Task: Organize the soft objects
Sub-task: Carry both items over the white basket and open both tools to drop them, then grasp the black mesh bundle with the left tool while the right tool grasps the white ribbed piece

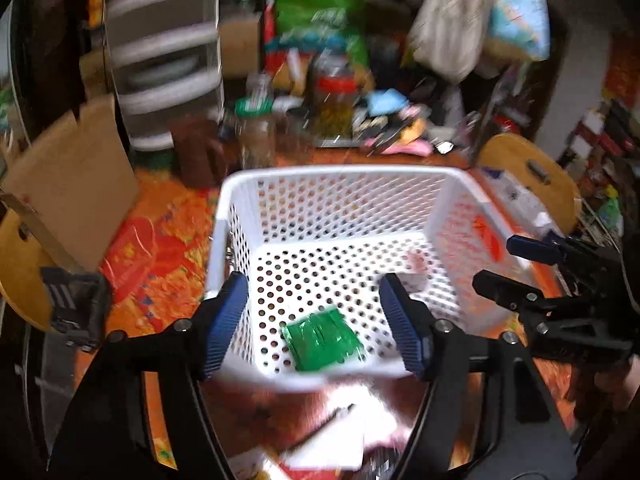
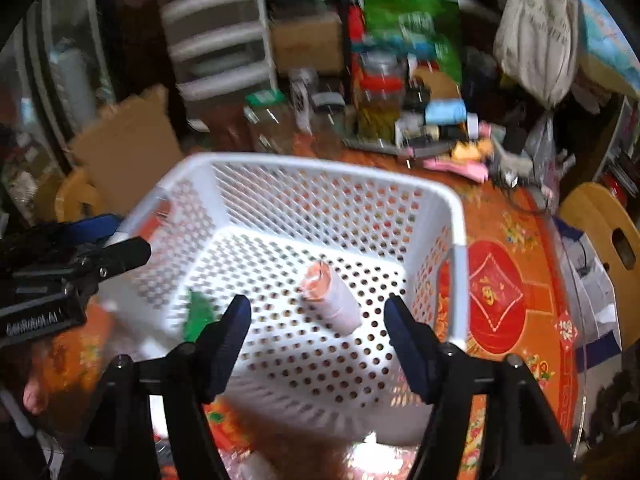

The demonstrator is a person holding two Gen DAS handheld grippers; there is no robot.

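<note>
Left wrist view: left gripper spread wide, empty, above white basket; green packet on floor, lower centre, probably just dropped. Right wrist view: right gripper also released; pink-capped roll mid-frame inside basket.

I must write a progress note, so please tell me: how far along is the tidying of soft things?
Done: a green crinkly foil packet and a pale roll with a pinkish end lie inside the white perforated plastic basket. In hand: nothing; the left gripper and right gripper are open. Left: blur hides whether other soft things remain.
</note>
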